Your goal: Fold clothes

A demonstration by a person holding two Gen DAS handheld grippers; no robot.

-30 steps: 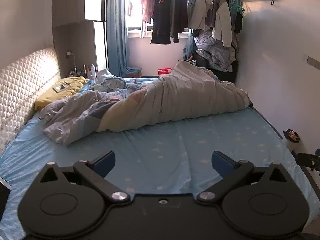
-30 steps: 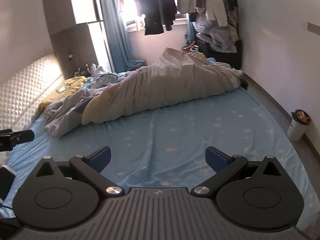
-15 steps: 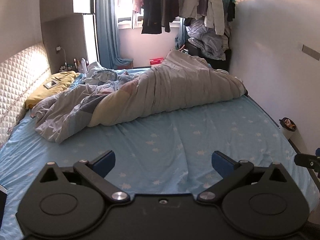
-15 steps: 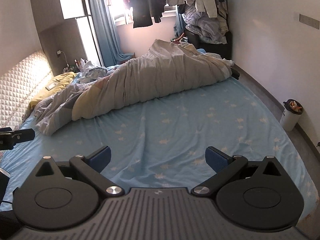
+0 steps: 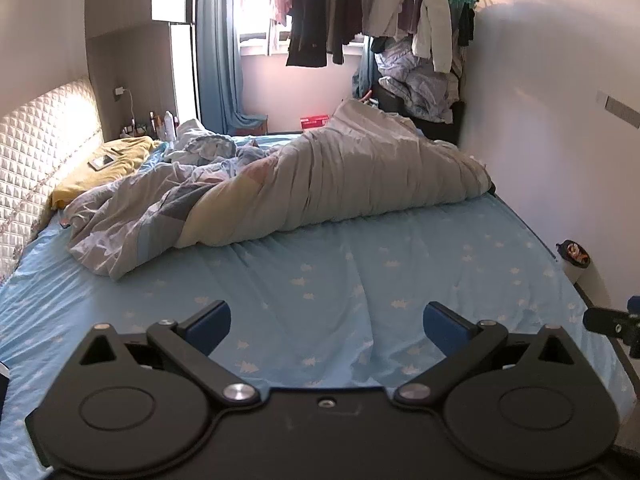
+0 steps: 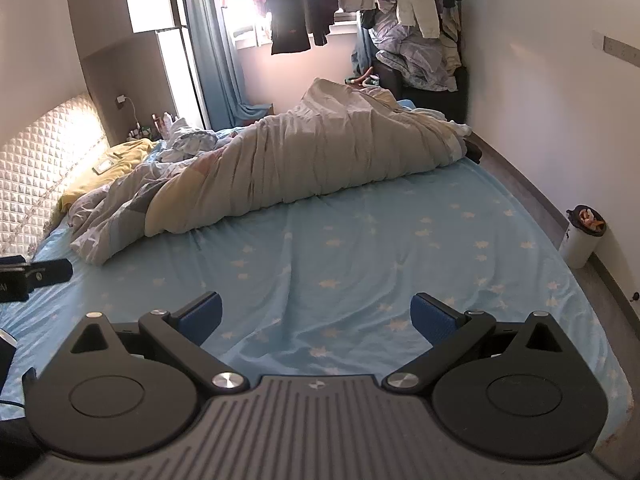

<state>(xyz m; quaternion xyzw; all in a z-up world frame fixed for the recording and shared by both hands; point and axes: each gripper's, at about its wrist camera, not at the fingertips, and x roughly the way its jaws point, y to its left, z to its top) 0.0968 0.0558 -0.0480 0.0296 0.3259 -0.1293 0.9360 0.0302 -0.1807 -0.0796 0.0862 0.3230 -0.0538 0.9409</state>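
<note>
Left gripper (image 5: 326, 322): blue-padded fingers spread wide, nothing between them, held above the light blue star-print bedsheet (image 5: 320, 280). Right gripper (image 6: 316, 312): same, jaws wide and empty, over the same sheet; its tip shows at 3 o'clock in the left wrist view, and the left one's tip at 9 o'clock in the right wrist view. No garment within reach of either pair. At 12 o'clock, well apart from both, a long rumpled grey-beige duvet (image 5: 360, 184) lies across the bed. Beyond it, toward 11 o'clock, a small crumpled heap of pale blue-white cloth (image 5: 204, 146), and at 10 o'clock a yellow cloth (image 5: 108, 164) by the quilted cream headboard (image 5: 36, 160). Dark and pale hanging clothes (image 5: 360, 12) at 12 o'clock, by the window. White cylindrical bin (image 6: 582, 236) on the floor at 3 o'clock.
</note>
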